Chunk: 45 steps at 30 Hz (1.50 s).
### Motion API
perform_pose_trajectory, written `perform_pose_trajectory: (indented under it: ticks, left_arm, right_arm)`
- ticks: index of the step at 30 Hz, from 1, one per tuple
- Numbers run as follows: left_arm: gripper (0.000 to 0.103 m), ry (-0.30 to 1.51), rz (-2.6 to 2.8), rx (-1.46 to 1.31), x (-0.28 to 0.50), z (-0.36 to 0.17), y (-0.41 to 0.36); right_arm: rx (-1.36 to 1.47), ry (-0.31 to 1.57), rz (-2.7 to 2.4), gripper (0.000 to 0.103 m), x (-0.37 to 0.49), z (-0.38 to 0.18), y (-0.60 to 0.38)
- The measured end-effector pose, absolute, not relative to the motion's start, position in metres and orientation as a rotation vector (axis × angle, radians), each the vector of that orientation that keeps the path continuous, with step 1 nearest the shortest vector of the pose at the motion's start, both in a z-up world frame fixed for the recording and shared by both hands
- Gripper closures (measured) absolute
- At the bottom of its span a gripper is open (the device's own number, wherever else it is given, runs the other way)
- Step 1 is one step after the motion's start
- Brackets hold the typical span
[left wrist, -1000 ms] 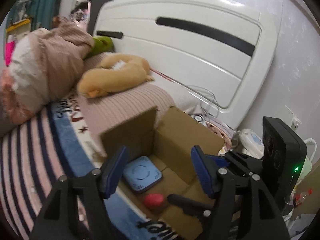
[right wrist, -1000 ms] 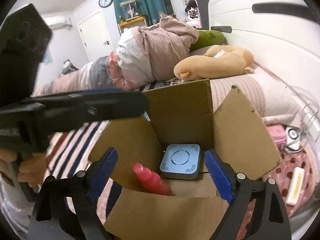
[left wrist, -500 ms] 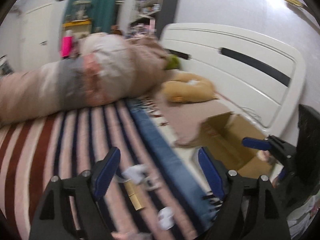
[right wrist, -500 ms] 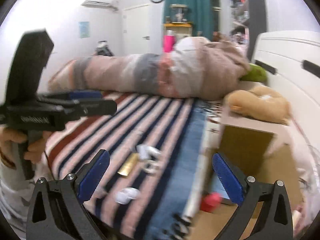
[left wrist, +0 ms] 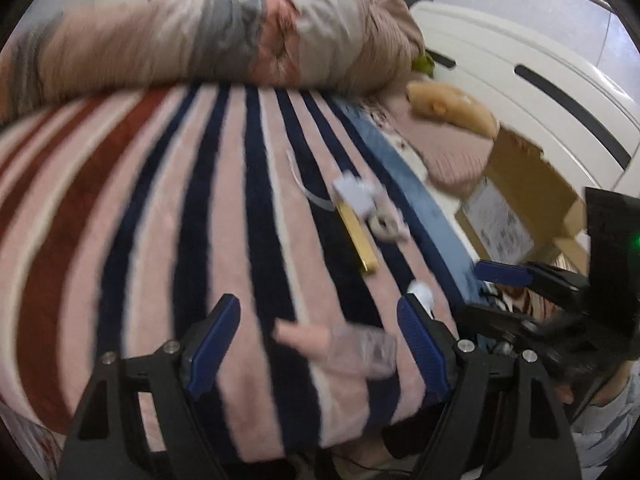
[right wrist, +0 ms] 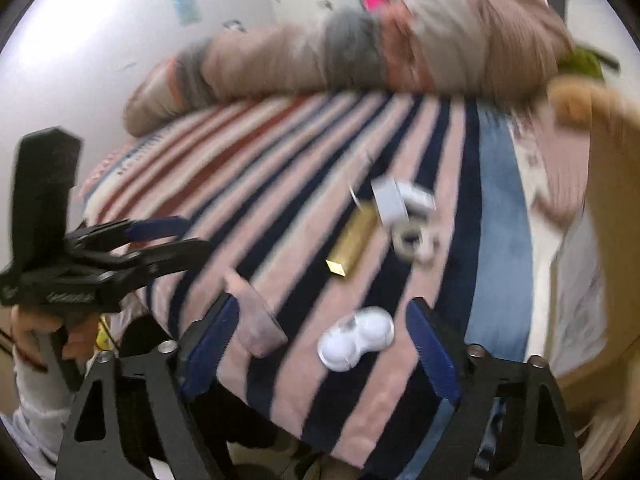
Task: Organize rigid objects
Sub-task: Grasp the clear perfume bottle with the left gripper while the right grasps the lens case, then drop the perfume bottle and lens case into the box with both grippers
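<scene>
Several small objects lie on the striped blanket (left wrist: 248, 200): a gold bar (left wrist: 357, 236) (right wrist: 352, 242), a grey-white box (left wrist: 354, 194) (right wrist: 390, 200), a white tape-like ring (left wrist: 386, 226) (right wrist: 414, 240), a white twin-lobed case (right wrist: 356, 338) (left wrist: 420, 292) and a pink capped tube (left wrist: 340, 344) (right wrist: 252, 320). My left gripper (left wrist: 320, 348) is open, its jaws either side of the pink tube. My right gripper (right wrist: 320, 352) is open, with the white case between its jaws. The views are blurred.
A cardboard box (left wrist: 524, 196) stands at the right by the white headboard (left wrist: 532, 80). A rolled duvet (left wrist: 224, 36) lies across the far side of the bed. A tan plush toy (left wrist: 452, 108) rests near the box.
Both grippers have swung away from the cardboard box and come down over the striped blanket, close to the small objects. Both stay open.
</scene>
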<state>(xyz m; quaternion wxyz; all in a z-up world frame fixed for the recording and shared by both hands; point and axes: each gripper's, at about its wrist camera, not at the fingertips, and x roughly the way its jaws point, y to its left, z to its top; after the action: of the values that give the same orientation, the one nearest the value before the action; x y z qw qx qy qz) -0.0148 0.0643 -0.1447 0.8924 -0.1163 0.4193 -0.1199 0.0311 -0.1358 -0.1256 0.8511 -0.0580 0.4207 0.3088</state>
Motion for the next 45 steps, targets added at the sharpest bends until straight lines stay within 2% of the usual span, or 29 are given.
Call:
perform_pose_trajectory:
  ticks: [7,11,14,21,26,29,31,32,34,35,45]
  left_arm:
    - [0.025,0.950,-0.250,-0.246,-0.013,-0.184,0.033]
    - [0.025,0.941,-0.201,-0.235,-0.010,-0.190,0.026]
    - [0.026,0.936,-0.203,-0.227,-0.007,-0.189,0.027]
    - [0.026,0.908,-0.198,-0.236,0.003,-0.189,0.039]
    - [0.026,0.893,-0.181,-0.236,0.007,-0.191,0.038]
    - [0.026,0.883,-0.167,-0.227,0.010,-0.192,0.035]
    - [0.026,0.878,-0.160,-0.219,0.010,-0.192,0.033]
    - [0.027,0.876,-0.159,-0.215,0.010,-0.192,0.033]
    - [0.027,0.868,-0.160,-0.213,0.010,-0.191,0.033]
    - [0.032,0.866,-0.163,-0.215,0.009,-0.190,0.034]
    - [0.032,0.801,-0.166,-0.201,0.002,-0.165,0.036]
  right_arm:
    - [-0.034,0.999,0.591,0.042,0.043,-0.169,-0.144]
    - [-0.055,1.008,0.563,0.059,0.044,-0.176,-0.143]
    - [-0.065,1.000,0.551,0.067,0.044,-0.175,-0.148]
    - [-0.106,0.972,0.477,0.068,0.057,-0.169,-0.157]
    - [-0.072,0.971,0.473,0.061,0.060,-0.178,-0.154]
    - [-0.081,0.952,0.457,0.061,0.060,-0.181,-0.149]
    - [-0.107,0.945,0.444,0.065,0.061,-0.181,-0.146]
    - [-0.116,0.940,0.438,0.077,0.061,-0.180,-0.146]
    - [-0.122,0.932,0.441,0.077,0.060,-0.177,-0.146]
    - [-0.121,0.929,0.446,0.077,0.060,-0.176,-0.146]
    - [-0.123,0.873,0.505,0.077,0.054,-0.154,-0.143]
